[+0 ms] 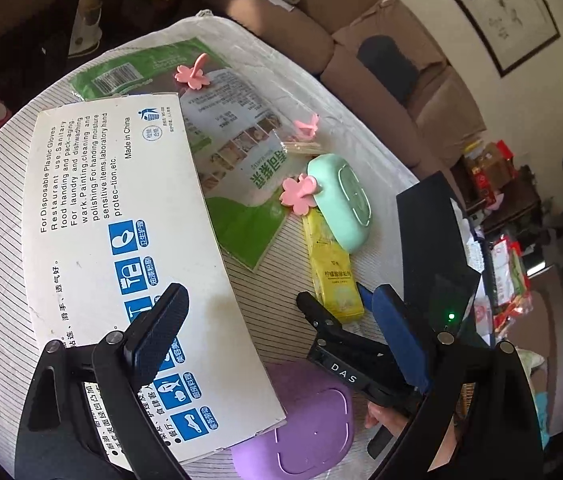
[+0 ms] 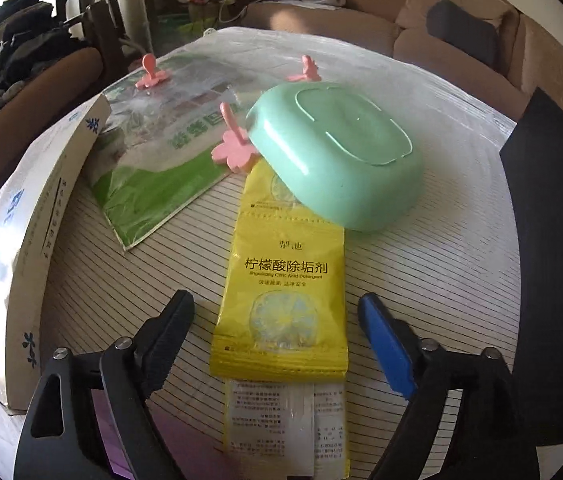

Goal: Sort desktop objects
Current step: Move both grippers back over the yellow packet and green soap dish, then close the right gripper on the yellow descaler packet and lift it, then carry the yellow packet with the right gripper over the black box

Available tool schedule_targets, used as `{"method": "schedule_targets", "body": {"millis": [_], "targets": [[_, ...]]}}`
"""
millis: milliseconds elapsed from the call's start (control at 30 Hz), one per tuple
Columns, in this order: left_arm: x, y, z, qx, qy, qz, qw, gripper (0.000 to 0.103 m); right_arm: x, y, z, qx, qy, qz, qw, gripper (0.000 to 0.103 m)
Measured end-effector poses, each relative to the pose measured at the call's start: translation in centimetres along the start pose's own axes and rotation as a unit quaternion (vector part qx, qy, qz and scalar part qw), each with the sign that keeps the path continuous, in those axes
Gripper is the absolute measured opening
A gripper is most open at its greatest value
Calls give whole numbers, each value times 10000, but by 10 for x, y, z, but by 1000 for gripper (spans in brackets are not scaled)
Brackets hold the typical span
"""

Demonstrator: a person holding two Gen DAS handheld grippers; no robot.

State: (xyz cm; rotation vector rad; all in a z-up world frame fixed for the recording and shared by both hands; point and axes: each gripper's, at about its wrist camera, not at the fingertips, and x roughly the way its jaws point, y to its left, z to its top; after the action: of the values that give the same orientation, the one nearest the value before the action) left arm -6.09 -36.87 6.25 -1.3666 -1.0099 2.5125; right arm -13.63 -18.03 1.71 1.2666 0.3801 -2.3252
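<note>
My right gripper (image 2: 277, 312) is open, its fingers on either side of the near end of a yellow citric-acid sachet (image 2: 281, 300); it also shows in the left wrist view (image 1: 331, 300). The sachet (image 1: 333, 272) lies partly under an upturned mint-green soap dish (image 2: 337, 160). My left gripper (image 1: 281, 320) is open and empty above a white glove box (image 1: 121, 220). A purple dish (image 1: 313, 428) lies under the box's near corner. Three pink flower hooks (image 2: 235, 148) lie around a green plastic bag (image 2: 153, 152).
The striped table cloth (image 2: 441, 272) covers the table. A black panel (image 2: 553, 240) stands at the right edge. A brown sofa (image 2: 441, 40) lies behind the table. Cluttered shelves (image 1: 497, 184) stand at the right.
</note>
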Motion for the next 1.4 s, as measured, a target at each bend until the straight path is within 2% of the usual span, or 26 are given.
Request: {"method": "schedule_targets", "body": {"millis": [33,67,200,300,367,500,667,767,833,867,900,967,1000,1067,1233,1400], "targets": [[0,0,0,-19,7,-34,10000,93,-1,-1,0,17,-2,44,10000,73],[1,0,0,-31,23,-73,10000,93,-4,-2,0,6,-25,45,10000,59],[5,-5,-3,-32,172,-407,9990,93,-10,-16,-3,342,136,479,9982,59],[14,-10,-9,-103,417,-802,9959,93,-30,-31,-4,753,55,840,9936,59],[22,-12,-13,-279,645,-1168,9907,93,-47,-39,-5,965,-16,1052,9898,59],[40,-14,-23,-742,1082,-1949,9720,93,-83,-58,-9,1457,-144,1529,9773,59],[48,-16,-28,-1092,1133,-2562,9537,93,-133,-60,-3,1459,-459,1682,9738,59],[54,-16,-29,-1430,1363,-3096,9301,93,-165,-55,0,1302,-705,1709,9741,57],[57,-20,-31,-1467,1449,-3325,9203,93,-180,-50,2,1192,-775,1716,9749,56],[58,-23,-32,-1437,1486,-3349,9193,94,-185,-48,3,1148,-799,1702,9754,56],[58,-25,-33,-1424,1471,-3247,9234,94,-190,-45,3,1088,-818,1652,9768,56],[57,-26,-32,-1269,1367,-2834,9407,94,-192,-42,2,901,-752,1473,9821,55],[56,-27,-32,-1218,1366,-2751,9438,94,-191,-42,0,850,-676,1323,9852,55],[58,-28,-33,-1211,1459,-2733,9430,94,-187,-45,-13,886,-621,1230,9865,55],[57,-43,-38,-804,1626,-2505,9510,94,-181,-52,-67,1057,-473,1116,9870,55],[51,-78,-56,-17,1918,-2365,9525,94,-192,-48,-108,1023,-516,859,9897,55]]}}
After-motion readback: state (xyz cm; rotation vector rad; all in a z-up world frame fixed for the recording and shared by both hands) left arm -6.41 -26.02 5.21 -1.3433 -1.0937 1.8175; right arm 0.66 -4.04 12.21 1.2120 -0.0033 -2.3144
